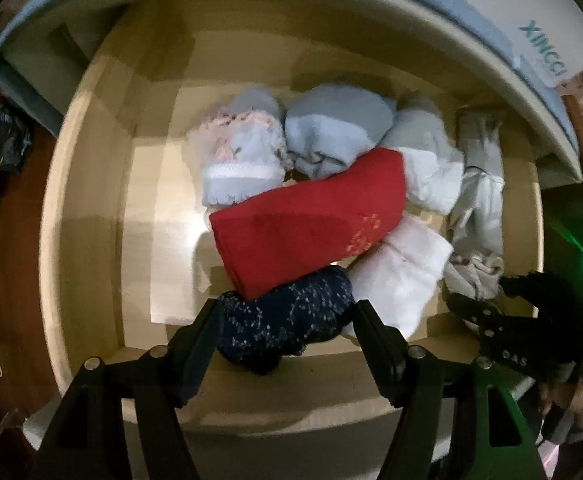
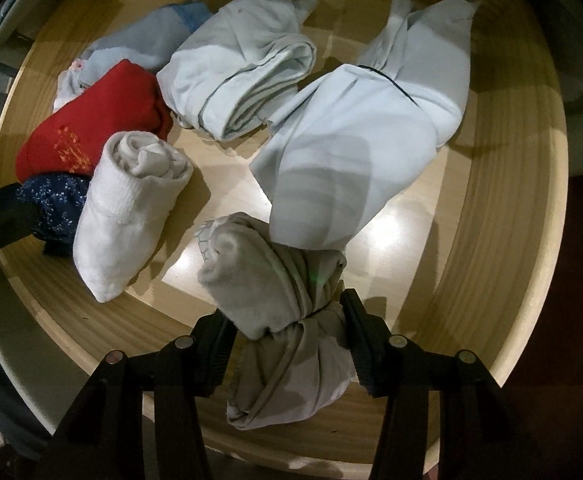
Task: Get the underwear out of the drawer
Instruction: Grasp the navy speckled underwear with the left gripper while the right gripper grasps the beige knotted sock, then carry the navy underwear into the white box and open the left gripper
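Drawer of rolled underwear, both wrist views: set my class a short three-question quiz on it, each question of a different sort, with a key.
1. True or false: the red roll lies partly on the dark blue speckled roll.
2. The right gripper is closed on which bundle? A white, B grey, C red.
3. Fill in: the left gripper has its jaws ____ on either side of the dark blue roll.

Key: 1 true; 2 B, the grey bundle; 3 open.
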A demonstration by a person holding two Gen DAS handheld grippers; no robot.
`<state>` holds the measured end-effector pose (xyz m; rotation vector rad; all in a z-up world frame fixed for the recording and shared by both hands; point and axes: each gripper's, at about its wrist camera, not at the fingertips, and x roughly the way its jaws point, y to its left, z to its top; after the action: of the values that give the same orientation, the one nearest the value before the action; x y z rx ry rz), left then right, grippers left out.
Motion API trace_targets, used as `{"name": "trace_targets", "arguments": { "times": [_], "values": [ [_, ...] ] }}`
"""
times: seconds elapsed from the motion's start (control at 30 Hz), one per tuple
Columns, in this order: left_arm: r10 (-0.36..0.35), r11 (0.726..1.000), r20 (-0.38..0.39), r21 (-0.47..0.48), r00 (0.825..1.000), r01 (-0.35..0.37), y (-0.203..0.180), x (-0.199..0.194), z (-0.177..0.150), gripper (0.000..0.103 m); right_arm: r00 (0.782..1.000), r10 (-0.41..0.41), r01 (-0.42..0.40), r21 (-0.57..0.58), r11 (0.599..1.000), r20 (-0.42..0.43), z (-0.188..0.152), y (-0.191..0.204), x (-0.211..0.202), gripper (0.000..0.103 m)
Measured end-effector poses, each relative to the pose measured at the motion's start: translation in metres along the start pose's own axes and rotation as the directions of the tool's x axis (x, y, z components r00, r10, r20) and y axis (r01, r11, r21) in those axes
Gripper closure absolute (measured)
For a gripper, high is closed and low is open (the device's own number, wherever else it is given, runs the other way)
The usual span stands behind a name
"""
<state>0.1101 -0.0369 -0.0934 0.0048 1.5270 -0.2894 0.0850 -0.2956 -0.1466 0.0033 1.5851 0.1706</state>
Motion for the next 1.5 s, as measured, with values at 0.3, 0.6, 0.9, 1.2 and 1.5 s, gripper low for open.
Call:
{"name": "trace_targets", "arguments": {
  "times": [0.3,0.6,0.9,1.2,1.5],
  "values": [
    [0.088,0.996,-0.086,-0.001,0.992,-0.088,-0.01,0.031,0.011,0.034,1.0,0.006,-0.006,0.007,1.0,0.002,0.0,0.0,0.0,0.055],
    [0.099,0.995,-0.129,-0.017,0.987,-0.102,-0.001,0.042,0.025,0.053,1.0,-0.012,0.012,0.028,1.0,-0.001,0.002,0.003,-0.004,0.055],
    [0.12,0.993,-0.105,0.02,0.987,-0.118,-0.007,0.033,0.016,0.075,1.0,-0.017,0.017,0.036,0.999,0.009,0.0,0.001,-0.003,0.056],
    [0.096,0.994,-0.03,0.064,0.995,-0.094,-0.012,-0.009,0.016,0.075,0.999,-0.031,0.031,0.043,0.999,0.011,0.0,0.003,-0.005,0.056],
    [0.08,0.977,0.197,0.177,0.977,-0.116,-0.033,-0.086,-0.003,0.075,0.999,-0.046,0.046,0.044,0.998,0.011,-0.001,0.008,-0.001,0.056]
  ]
}}
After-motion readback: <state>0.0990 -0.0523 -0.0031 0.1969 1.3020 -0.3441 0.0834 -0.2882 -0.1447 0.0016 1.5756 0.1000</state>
